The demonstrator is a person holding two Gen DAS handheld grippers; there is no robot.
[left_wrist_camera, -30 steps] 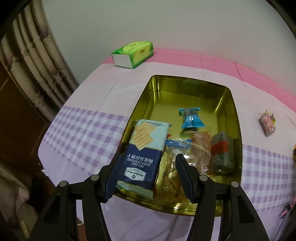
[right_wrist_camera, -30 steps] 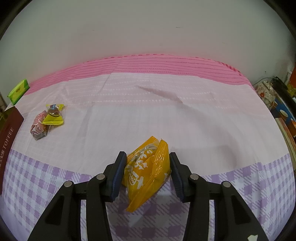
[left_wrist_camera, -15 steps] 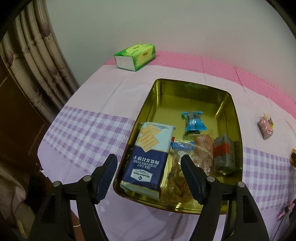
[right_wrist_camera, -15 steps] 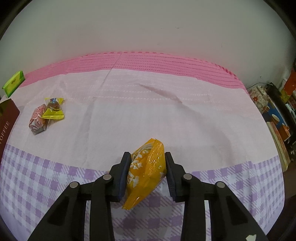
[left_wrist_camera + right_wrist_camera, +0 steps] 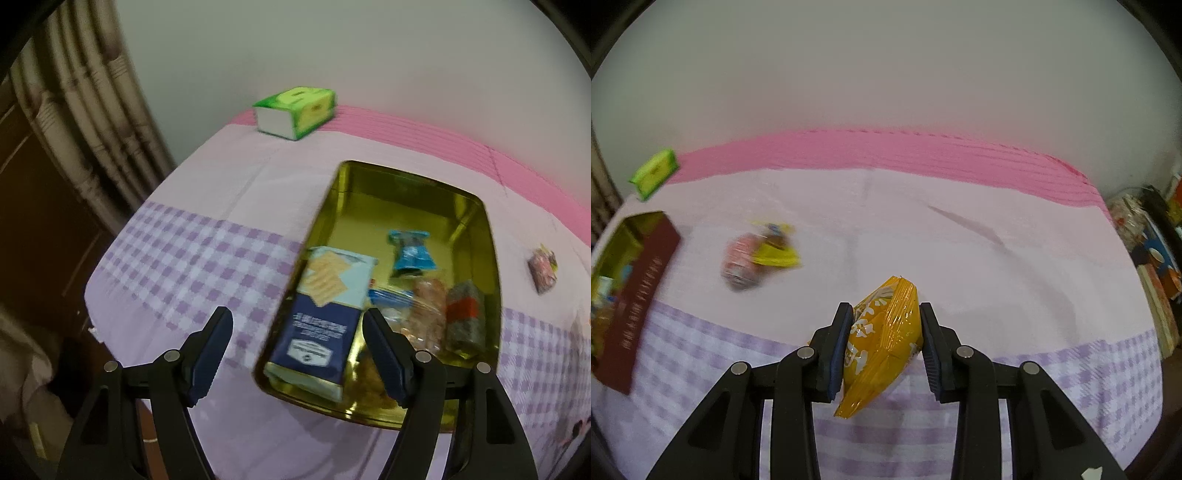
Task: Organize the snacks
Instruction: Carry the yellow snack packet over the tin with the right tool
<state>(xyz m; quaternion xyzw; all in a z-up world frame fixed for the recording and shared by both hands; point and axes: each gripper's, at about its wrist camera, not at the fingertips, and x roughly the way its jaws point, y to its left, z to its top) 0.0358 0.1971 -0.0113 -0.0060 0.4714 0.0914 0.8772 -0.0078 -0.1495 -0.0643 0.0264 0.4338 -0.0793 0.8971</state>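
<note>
Yellow foil crinkles between the jaws of the right gripper, which pinch a small orange-yellow snack packet by its sides and hold it clear of the tablecloth, tilted with one sealed end pointing away. Gripping it across the narrow middle leaves both ends free, which should let it drop cleanly once it is over the tin. That gold tin sits near the left side of the table, and in the right wrist view it shows only as a dark red wall at the frame's left edge, well apart from the packet. Already inside lie a blue cracker pack along the left wall, a clear bag of biscuits beside it, a grey bar with a red band and a small blue sweet further back. The left gripper hovers over the tin's near corner with its fingers spread wide and widening further; nothing is pinched, though the cracker pack lies below the gap. Two loose sweets, a pink one and a yellow one, touch each other on the cloth between tin and packet, not yet collected. A green tissue box stands at the far edge.
</note>
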